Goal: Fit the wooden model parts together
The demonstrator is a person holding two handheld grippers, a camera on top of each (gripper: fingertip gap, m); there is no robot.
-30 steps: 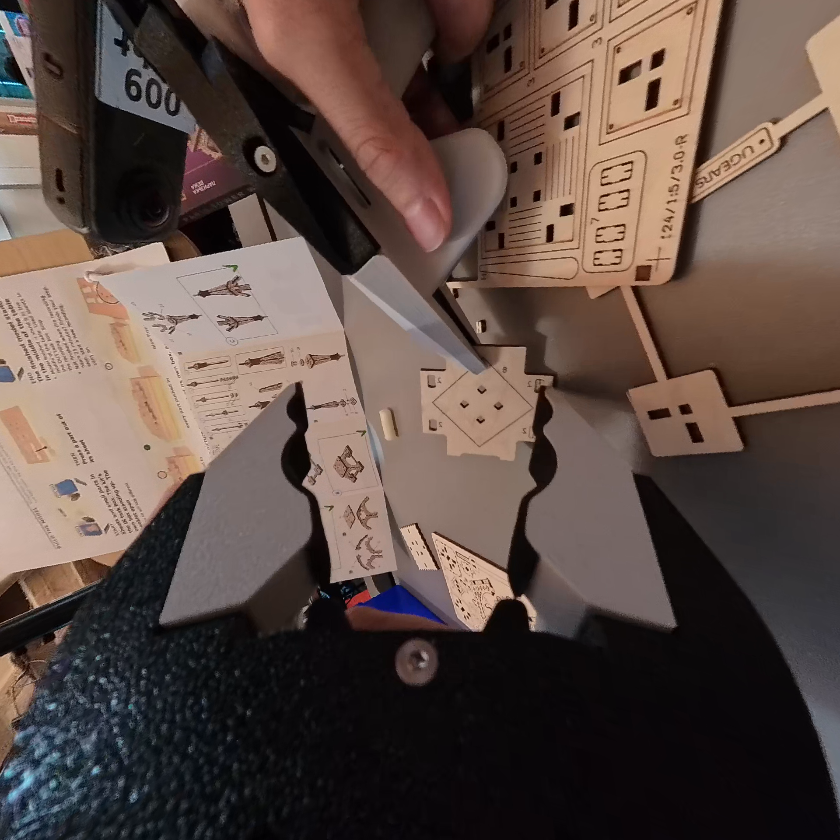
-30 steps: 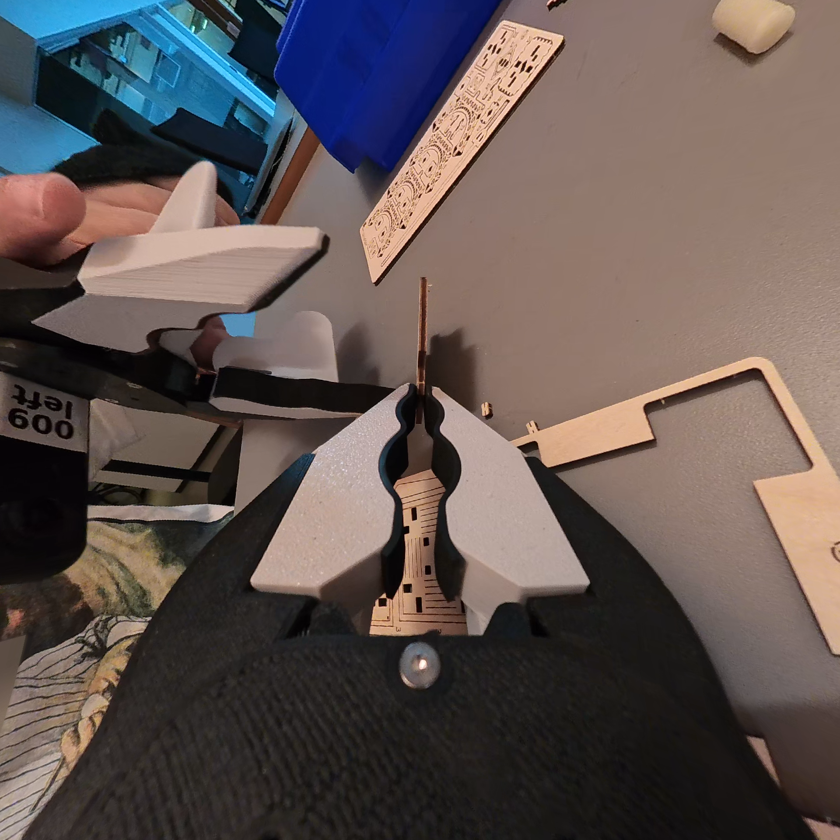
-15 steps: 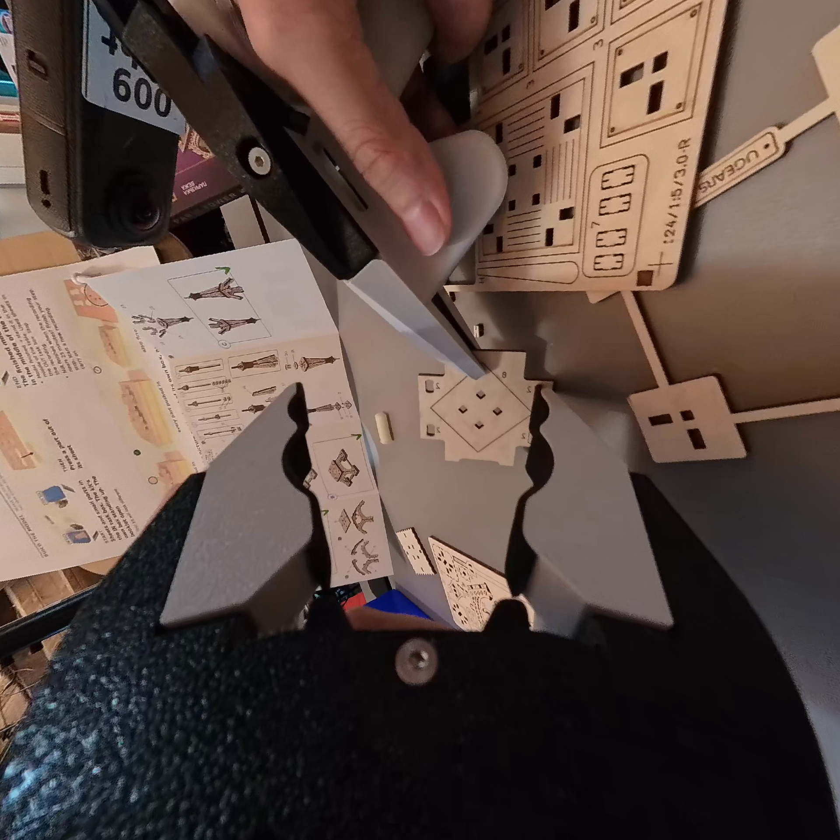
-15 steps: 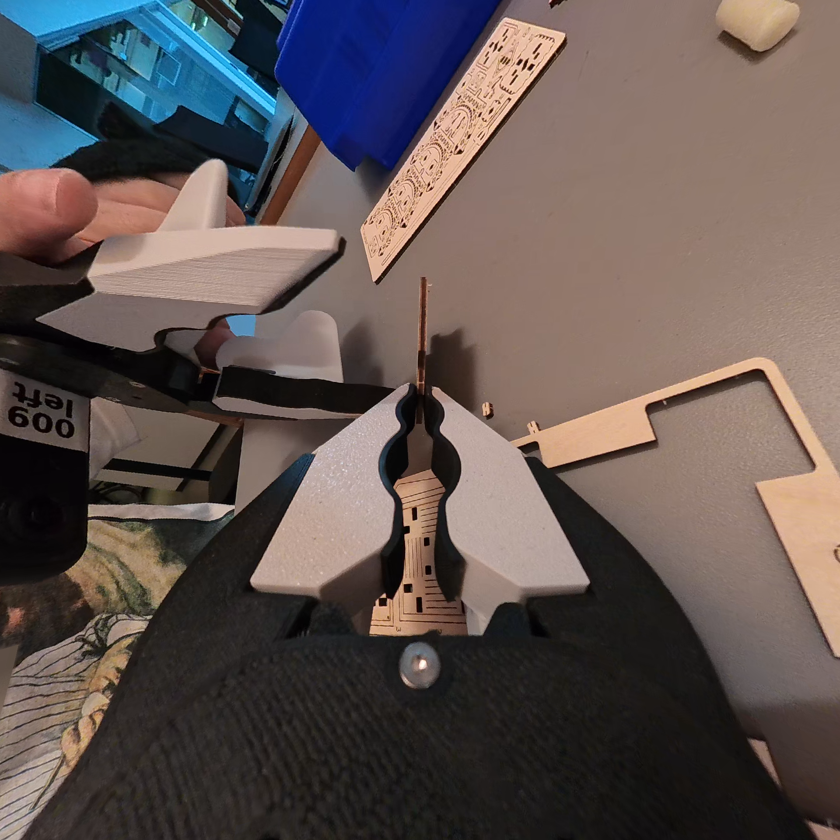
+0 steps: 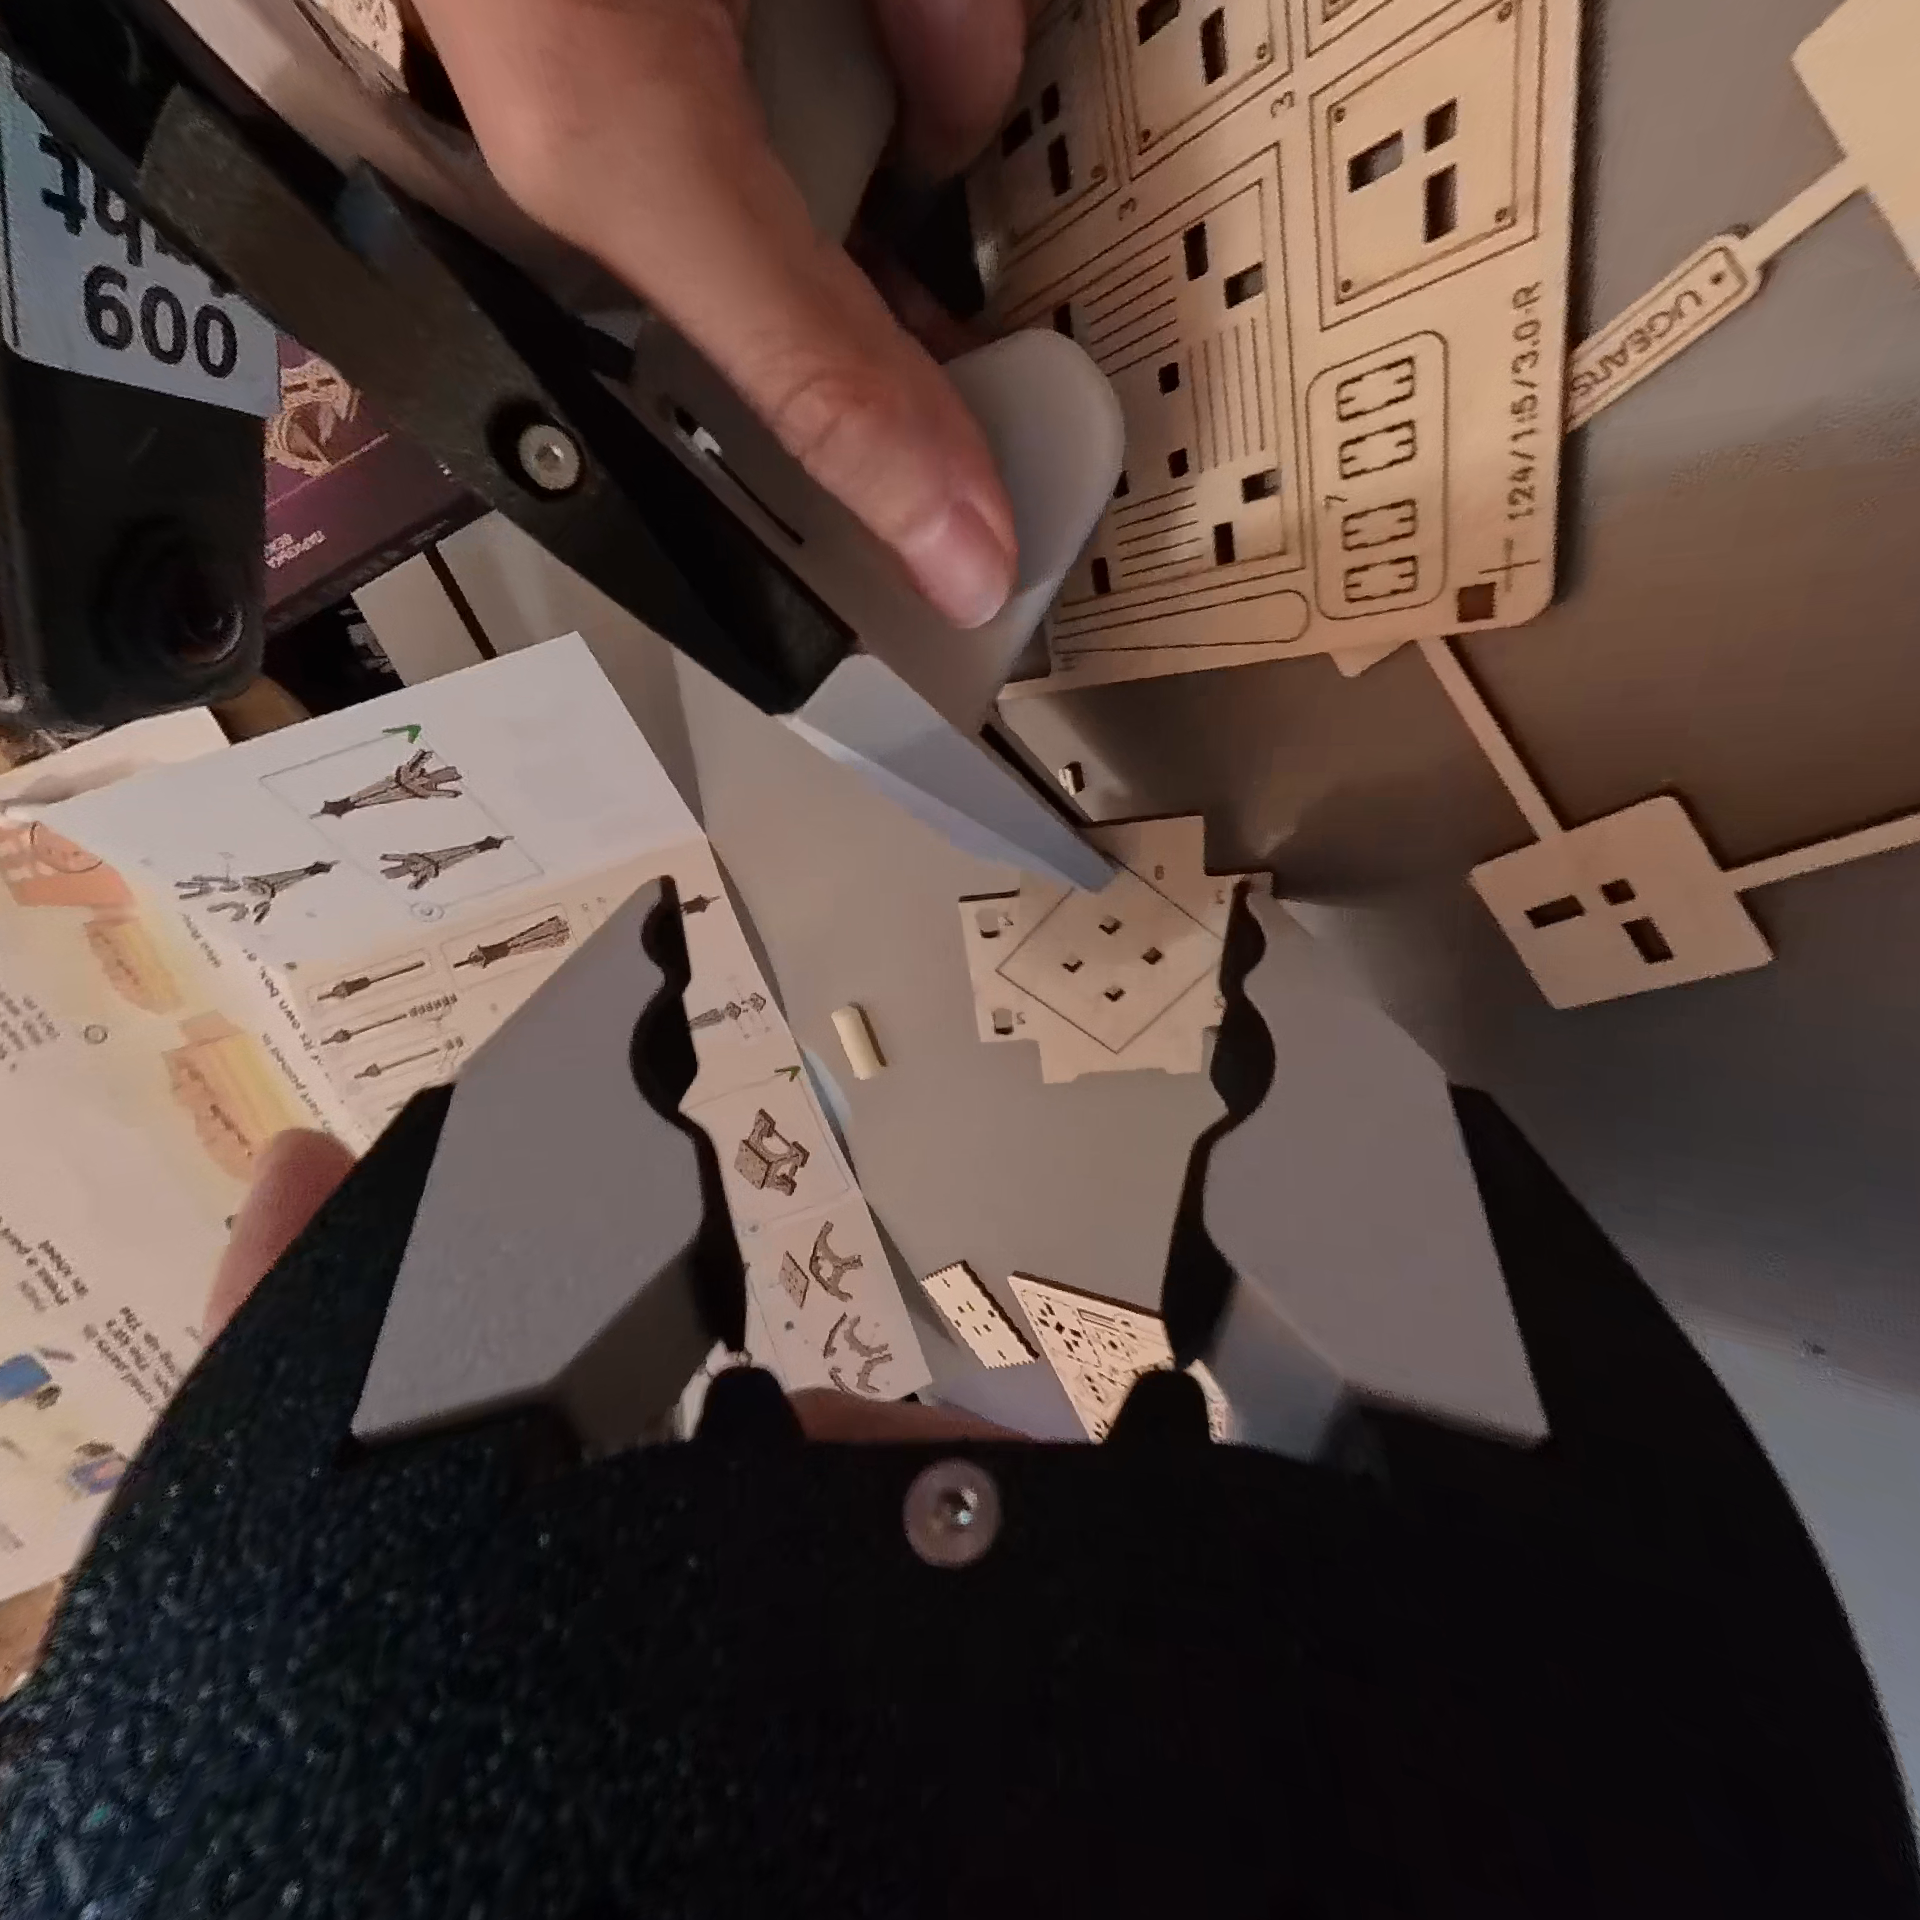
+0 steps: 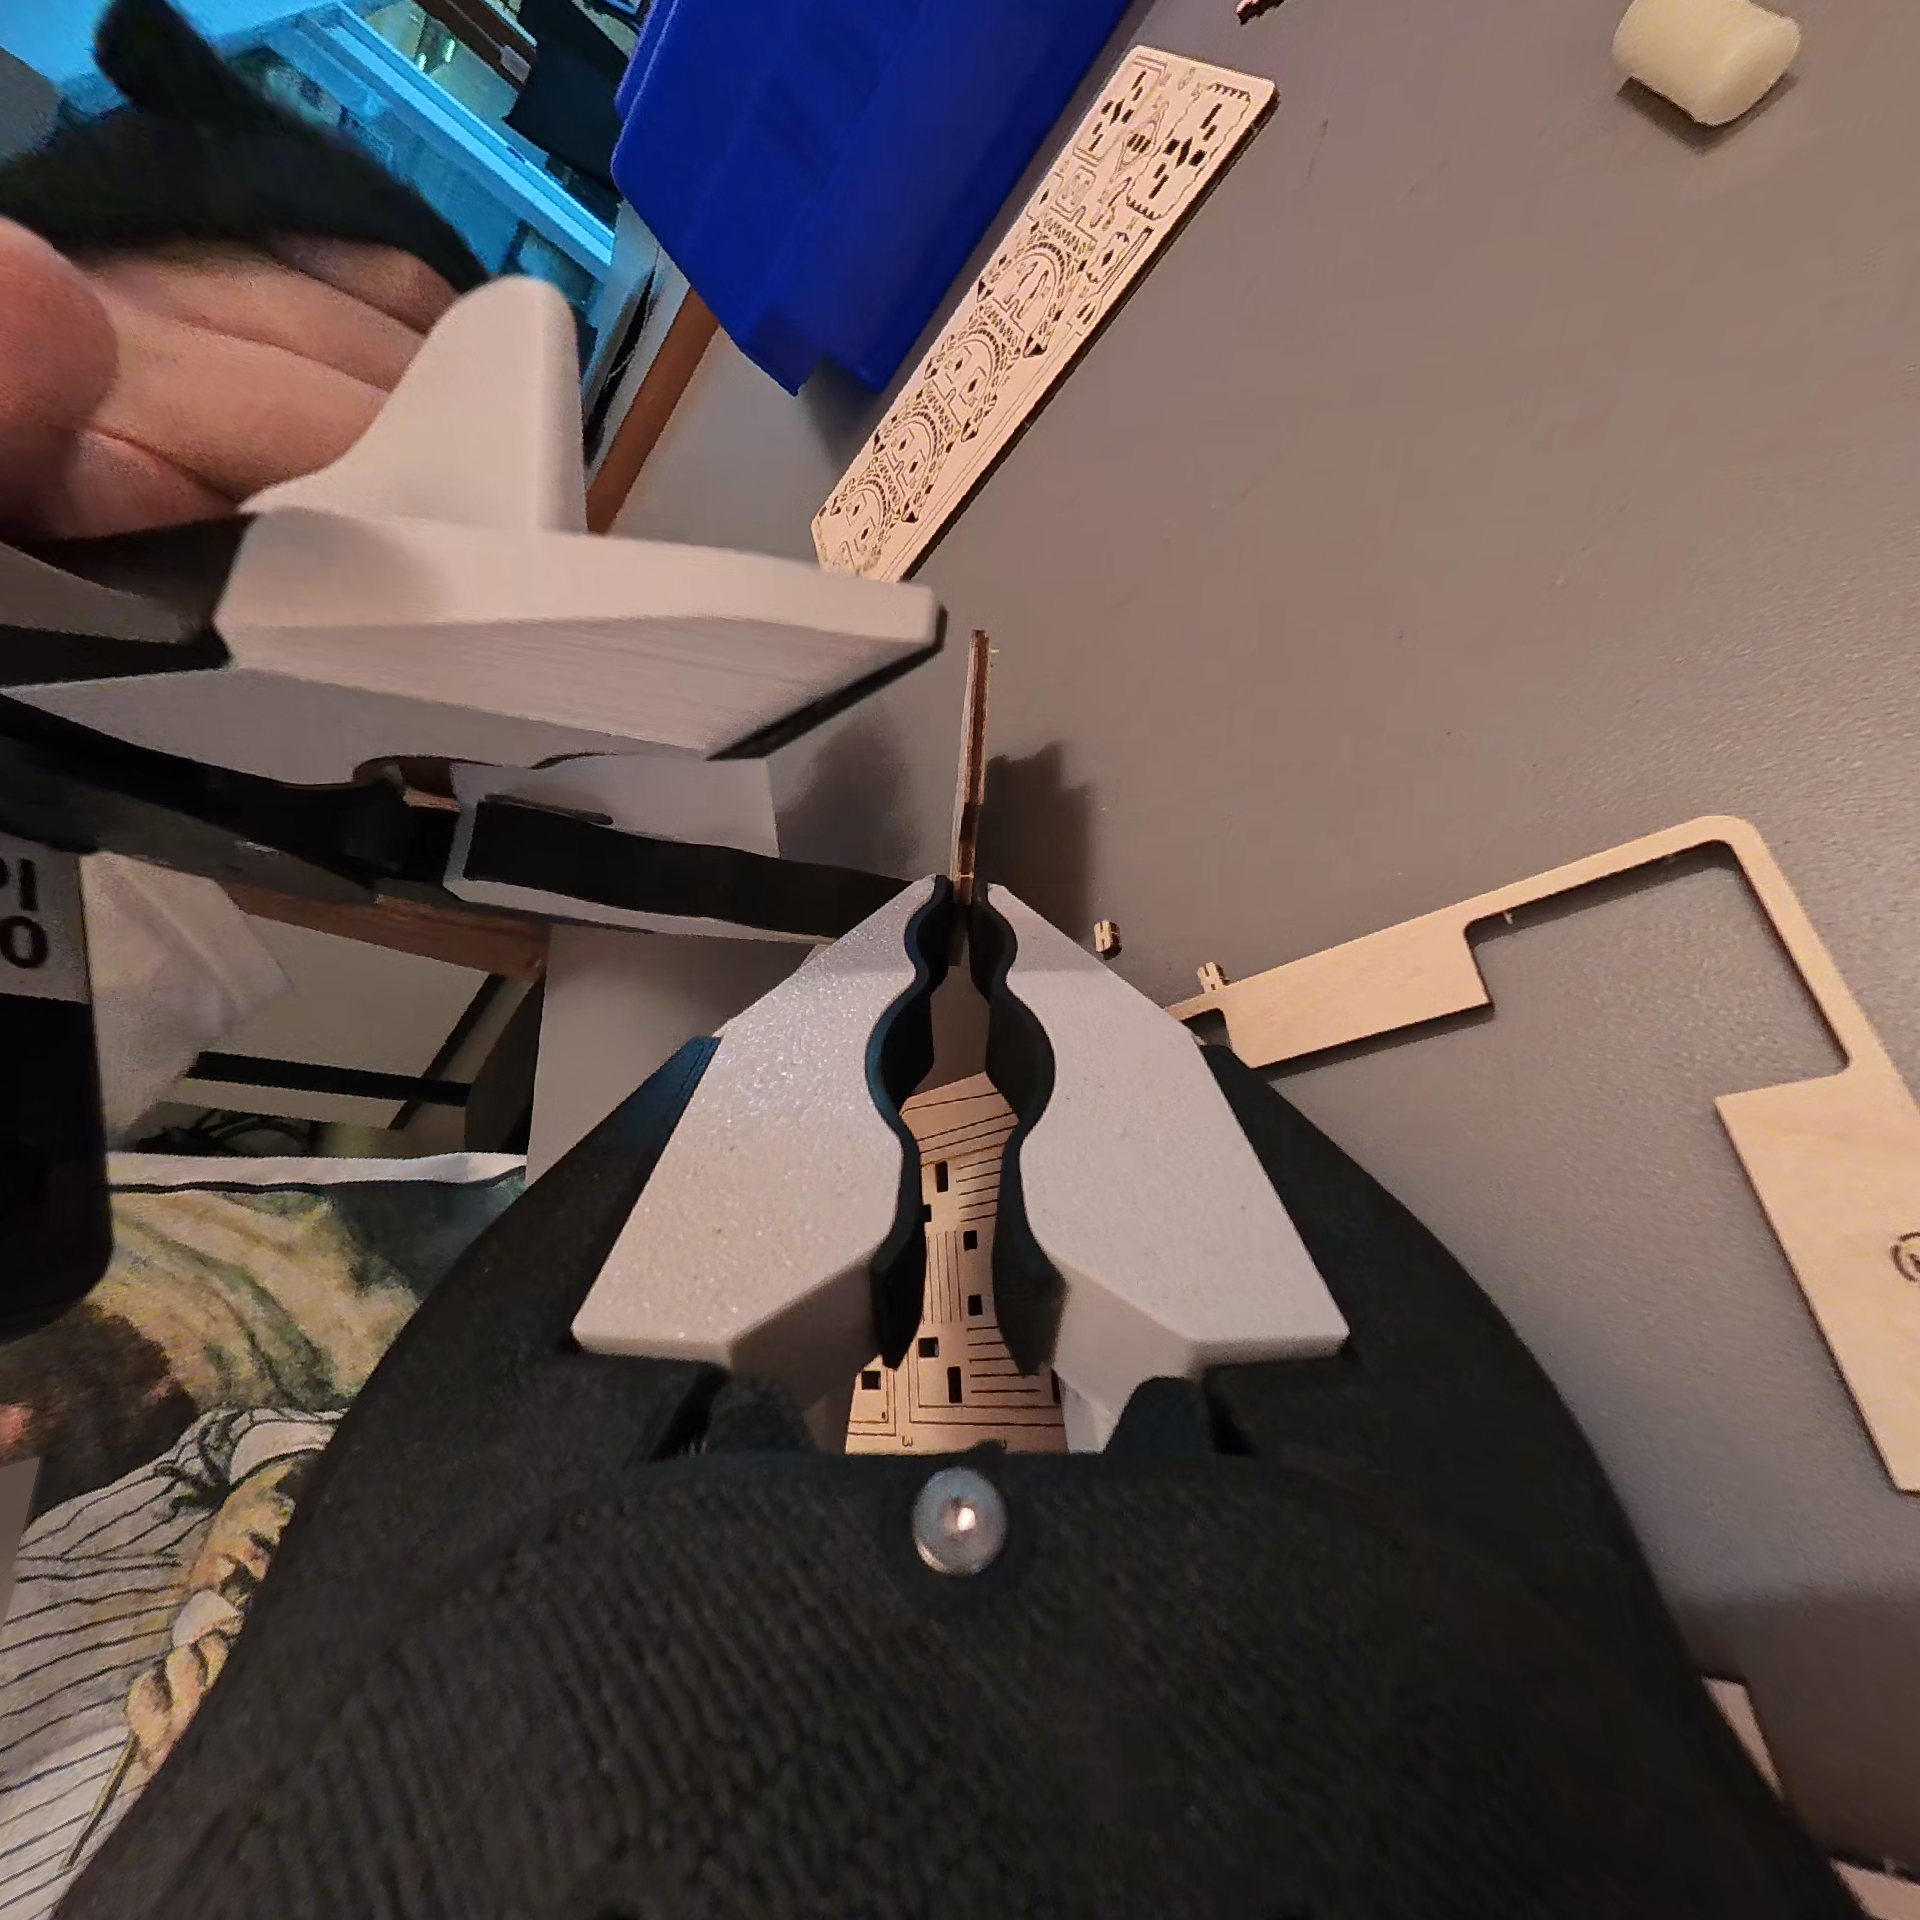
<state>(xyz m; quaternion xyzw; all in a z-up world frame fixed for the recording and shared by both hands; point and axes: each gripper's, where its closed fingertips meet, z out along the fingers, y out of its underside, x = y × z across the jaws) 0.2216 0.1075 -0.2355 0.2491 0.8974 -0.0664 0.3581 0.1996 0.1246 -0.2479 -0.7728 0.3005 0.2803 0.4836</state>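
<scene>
Two grippers converging on one part: your left one is now closer in than a second ago.

Your right gripper point(image 6: 966, 894) is pinching the flat notched plywood plate with the engraved diamond point(image 5: 1101, 966) by one edge, fingers narrowed onto it, holding it edge-up over the grey table point(image 6: 1455, 520). Your left gripper point(image 5: 951, 914) is staying wide and is now bracketing the plate, one tip seemingly at its rim. I'm reading this as a regrip setting up. The pale cut-out plywood sheet point(image 5: 1299, 312) is crowding one side and the printed instruction leaflet point(image 5: 312, 935) the other, so you're working with little lateral room.
</scene>
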